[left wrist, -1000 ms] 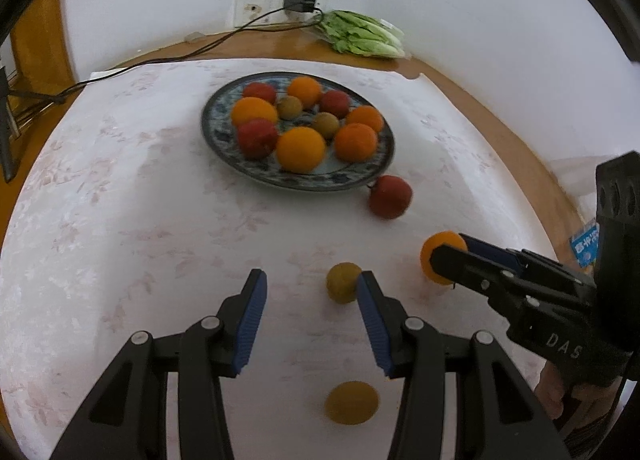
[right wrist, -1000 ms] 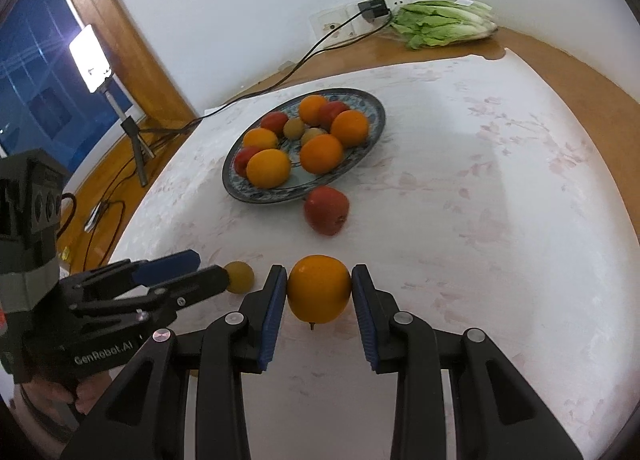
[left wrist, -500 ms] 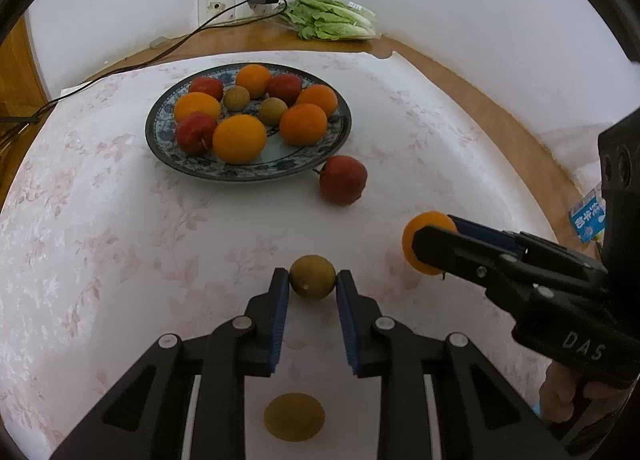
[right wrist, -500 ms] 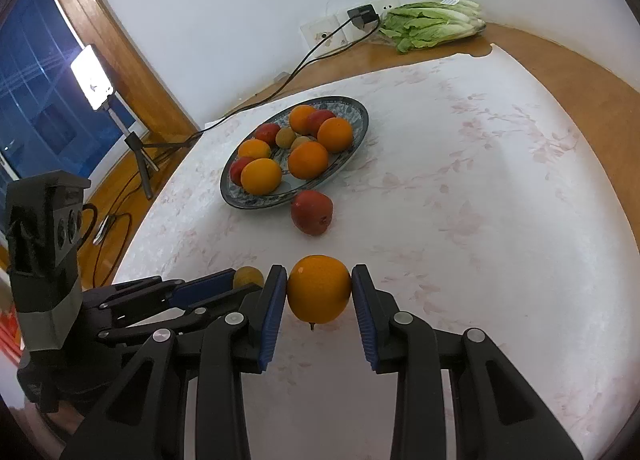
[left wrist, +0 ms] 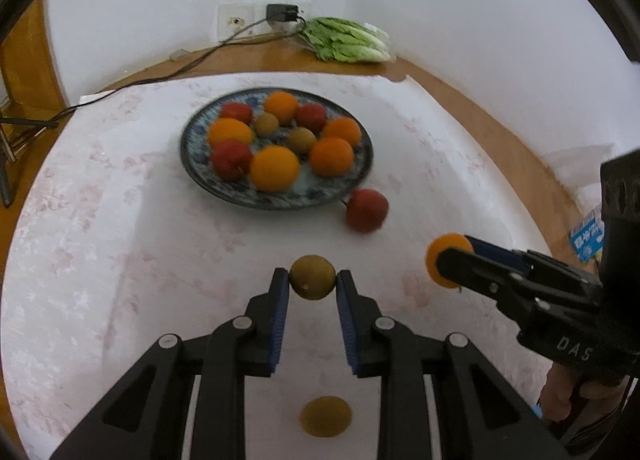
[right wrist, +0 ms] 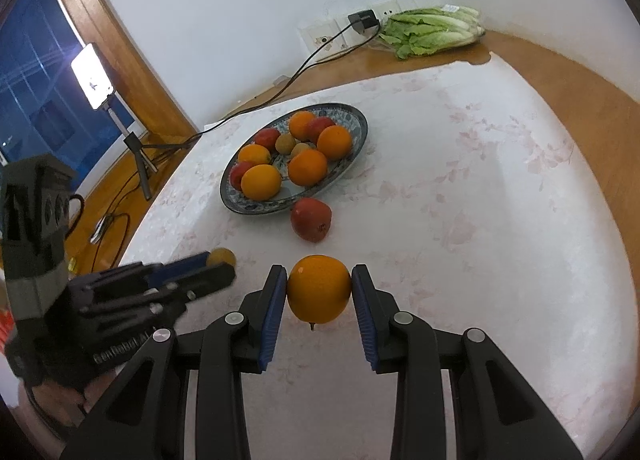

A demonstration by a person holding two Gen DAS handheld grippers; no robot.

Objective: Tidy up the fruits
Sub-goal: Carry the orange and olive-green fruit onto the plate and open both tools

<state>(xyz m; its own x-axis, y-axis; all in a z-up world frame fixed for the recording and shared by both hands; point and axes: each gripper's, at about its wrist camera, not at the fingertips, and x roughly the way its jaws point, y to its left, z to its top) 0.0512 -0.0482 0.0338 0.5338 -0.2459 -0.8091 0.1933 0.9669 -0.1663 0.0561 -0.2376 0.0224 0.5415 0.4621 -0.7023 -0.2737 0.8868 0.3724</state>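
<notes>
My left gripper point(left wrist: 312, 283) is shut on a small brown-green fruit point(left wrist: 312, 276), lifted above the white cloth. A second brown fruit point(left wrist: 326, 416) lies on the cloth below it. My right gripper point(right wrist: 319, 288) is shut on an orange point(right wrist: 319, 288); the left wrist view shows that orange point(left wrist: 442, 260) at the right. A red apple point(left wrist: 367, 210) rests on the cloth just beside the blue patterned plate point(left wrist: 208, 183), which holds several oranges, red apples and small brown fruits. In the right wrist view the left gripper point(right wrist: 216, 266) sits at the left with its fruit point(right wrist: 222, 257) partly hidden.
A bunch of lettuce point(left wrist: 347, 43) lies at the back by the wall socket point(left wrist: 236, 21), with a black cable point(left wrist: 192, 61) running along the wooden table rim point(left wrist: 492, 127). A lamp on a tripod point(right wrist: 93, 77) stands left of the table. A person's hand point(left wrist: 560, 396) grips the right tool.
My left gripper closed on the small brown-green fruit and raised it off the cloth. The right gripper kept the orange and stayed put.
</notes>
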